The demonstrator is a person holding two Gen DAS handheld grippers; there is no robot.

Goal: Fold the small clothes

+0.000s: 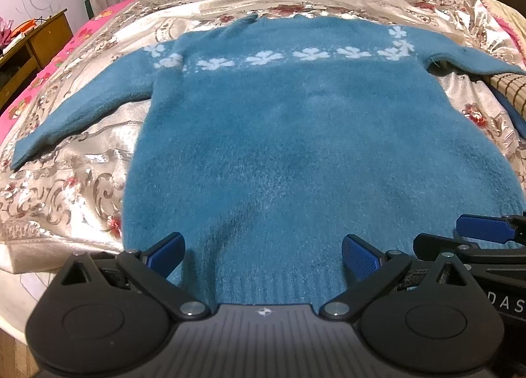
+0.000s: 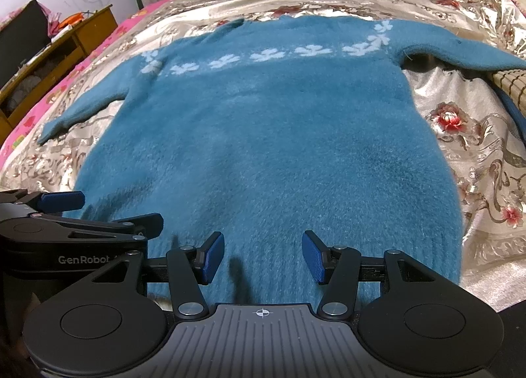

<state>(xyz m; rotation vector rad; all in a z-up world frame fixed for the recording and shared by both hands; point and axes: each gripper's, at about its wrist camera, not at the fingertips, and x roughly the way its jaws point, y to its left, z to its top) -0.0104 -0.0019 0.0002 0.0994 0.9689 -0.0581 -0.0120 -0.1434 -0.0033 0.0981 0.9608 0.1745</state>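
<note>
Both tongs hang side by side over the ribbed hem, holding nothing: the left tongs (image 1: 263, 254) gape wide, the right tongs (image 2: 263, 256) stand apart but narrower. The blue sweater (image 1: 289, 134) lies flat and unfolded on the bed's floral cover (image 1: 65, 187), neck toward twelve o'clock, one sleeve (image 1: 82, 111) out toward nine, the other toward two. No fold looks begun. The next move likely calls for pinching a hem corner or a sleeve.

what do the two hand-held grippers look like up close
Each hand-held gripper, left and right, has black linkage arms with silver pivot pins, blue textured fingertips, round black side housings and a ribbed grey centre plate bearing a crosshair mark. White "GenRobot" lettering marks the left one's side.
</note>
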